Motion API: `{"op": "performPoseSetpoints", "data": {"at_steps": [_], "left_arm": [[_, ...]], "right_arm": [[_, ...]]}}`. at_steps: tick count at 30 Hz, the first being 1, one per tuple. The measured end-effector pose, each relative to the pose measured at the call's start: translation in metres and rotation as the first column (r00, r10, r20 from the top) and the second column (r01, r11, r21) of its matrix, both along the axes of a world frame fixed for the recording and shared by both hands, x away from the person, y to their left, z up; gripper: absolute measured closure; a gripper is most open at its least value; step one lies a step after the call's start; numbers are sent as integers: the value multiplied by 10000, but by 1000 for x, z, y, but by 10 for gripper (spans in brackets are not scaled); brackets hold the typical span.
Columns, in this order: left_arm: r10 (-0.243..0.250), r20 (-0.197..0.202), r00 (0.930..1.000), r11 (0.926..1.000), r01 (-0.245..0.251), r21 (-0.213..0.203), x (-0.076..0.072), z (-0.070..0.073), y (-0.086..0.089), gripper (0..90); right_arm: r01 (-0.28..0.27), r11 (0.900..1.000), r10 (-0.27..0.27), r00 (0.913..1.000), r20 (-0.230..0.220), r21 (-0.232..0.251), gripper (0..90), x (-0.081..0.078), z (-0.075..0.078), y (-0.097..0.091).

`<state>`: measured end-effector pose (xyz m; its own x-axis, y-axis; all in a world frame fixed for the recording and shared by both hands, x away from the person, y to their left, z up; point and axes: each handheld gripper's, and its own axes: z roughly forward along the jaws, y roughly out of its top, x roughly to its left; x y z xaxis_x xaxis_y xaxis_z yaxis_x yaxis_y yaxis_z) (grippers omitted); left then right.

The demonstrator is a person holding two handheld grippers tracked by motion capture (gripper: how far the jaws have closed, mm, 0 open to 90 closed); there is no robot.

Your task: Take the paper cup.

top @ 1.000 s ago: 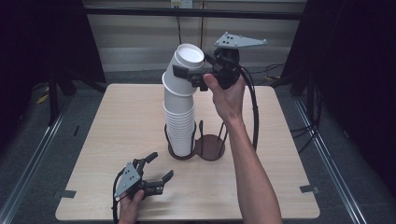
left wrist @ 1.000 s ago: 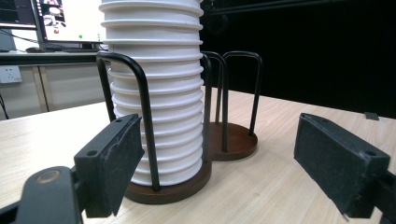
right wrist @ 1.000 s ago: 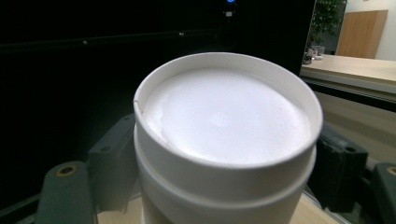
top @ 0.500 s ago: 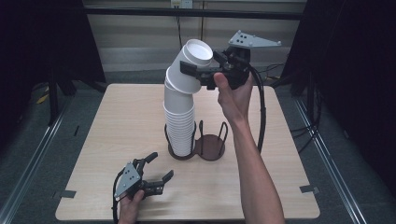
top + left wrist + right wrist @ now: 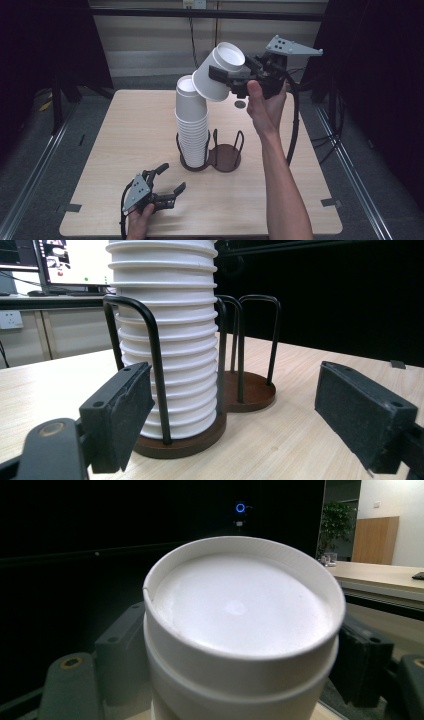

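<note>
**Paper, wood and wire**

The cup (image 5: pixel 218 72) in the upper middle of the high view looks like matt white paper, its base disc smooth with a faint sheen in the right gripper view; the stack of cups (image 5: pixel 192 125) at centre shows the same paper, ribbed by rolled rims; the holder (image 5: pixel 224 156) has dark brown wooden bases and smooth, slightly glossy black wire hoops; the bench (image 5: pixel 125 130) is pale wood-grain, matt; the left tool (image 5: pixel 250 425) carries rough, matt black pads (image 5: pixel 122 415).
</note>
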<state>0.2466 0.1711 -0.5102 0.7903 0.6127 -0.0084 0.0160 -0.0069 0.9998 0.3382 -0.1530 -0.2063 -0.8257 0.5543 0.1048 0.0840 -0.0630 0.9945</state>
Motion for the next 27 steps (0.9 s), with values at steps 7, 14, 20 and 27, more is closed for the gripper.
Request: {"op": "performPoseSetpoints", "data": {"at_steps": [7, 14, 20, 27], "left_arm": [[-59, 3, 10000, 10000, 59, 21, 0, 0, 0, 155], [-266, 20, 9996, 9994, 266, 207, 0, 1, -1, 153], [-368, -135, 9992, 9983, 373, 445, 0, 2, -4, 158], [-535, -341, 9980, 9974, 551, 463, 2, 6, -3, 157]], "right_arm": [[161, 9999, -161, 9999, -10, -47, 219, -7, -4, -14], [304, 9991, -306, 9995, -58, -296, 219, -14, -12, -21], [499, 9957, -513, 9986, -162, -774, 221, -21, -23, -24], [437, 9944, -468, 9984, -308, -967, 221, -27, -39, -26]]}}
